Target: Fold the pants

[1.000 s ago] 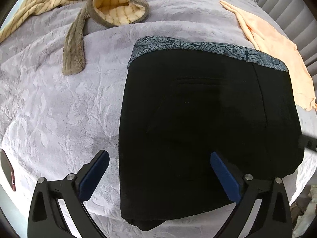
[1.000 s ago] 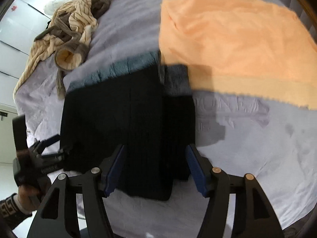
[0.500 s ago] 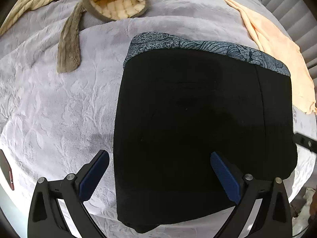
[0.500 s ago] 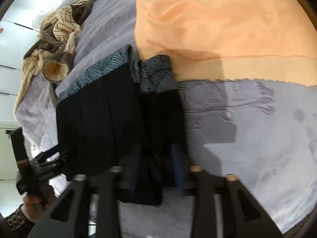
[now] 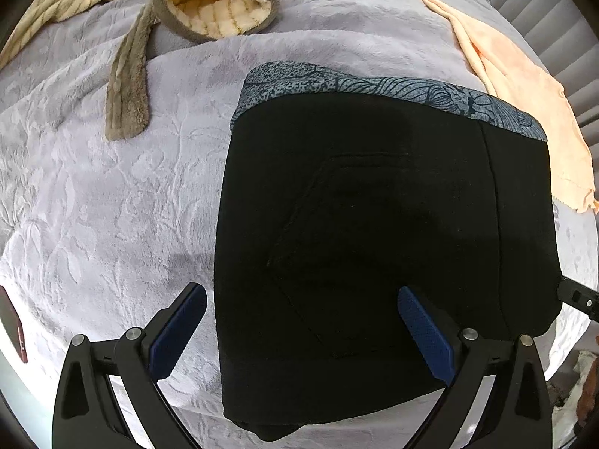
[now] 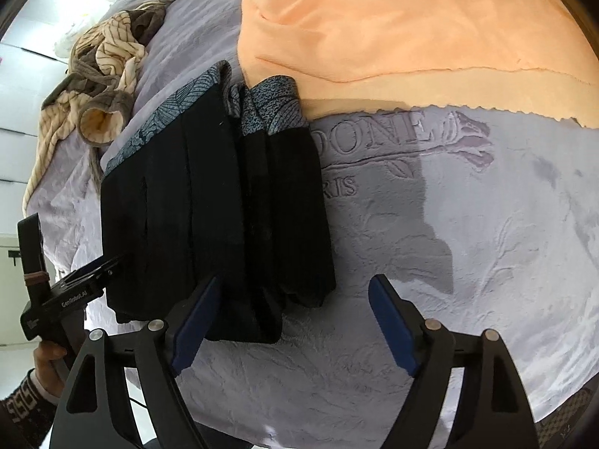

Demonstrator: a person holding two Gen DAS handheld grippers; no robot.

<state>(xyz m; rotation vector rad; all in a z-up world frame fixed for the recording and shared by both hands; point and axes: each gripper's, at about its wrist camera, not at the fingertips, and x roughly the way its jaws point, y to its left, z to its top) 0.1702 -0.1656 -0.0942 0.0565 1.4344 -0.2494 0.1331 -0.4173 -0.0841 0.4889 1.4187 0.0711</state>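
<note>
The black pants (image 5: 374,247) lie folded into a compact stack on the grey bedspread (image 5: 93,205), with a blue patterned waistband (image 5: 393,89) at the far edge. In the right wrist view the pants (image 6: 209,217) show stacked folds along their right side. My left gripper (image 5: 301,327) is open and empty, its fingers straddling the near left part of the pants from above. My right gripper (image 6: 292,321) is open and empty, just off the pants' near right corner. The left gripper also shows in the right wrist view (image 6: 75,292).
An orange towel (image 6: 411,26) lies spread on the bed beyond and right of the pants. A striped beige and brown garment (image 5: 209,3) is heaped at the far left. A dark red phone-like object (image 5: 13,323) sits at the bed's left edge.
My right gripper closed near the pants' right edge half a second ago, then opened wide and drew back right. The left gripper moved slightly closer over the pants.
</note>
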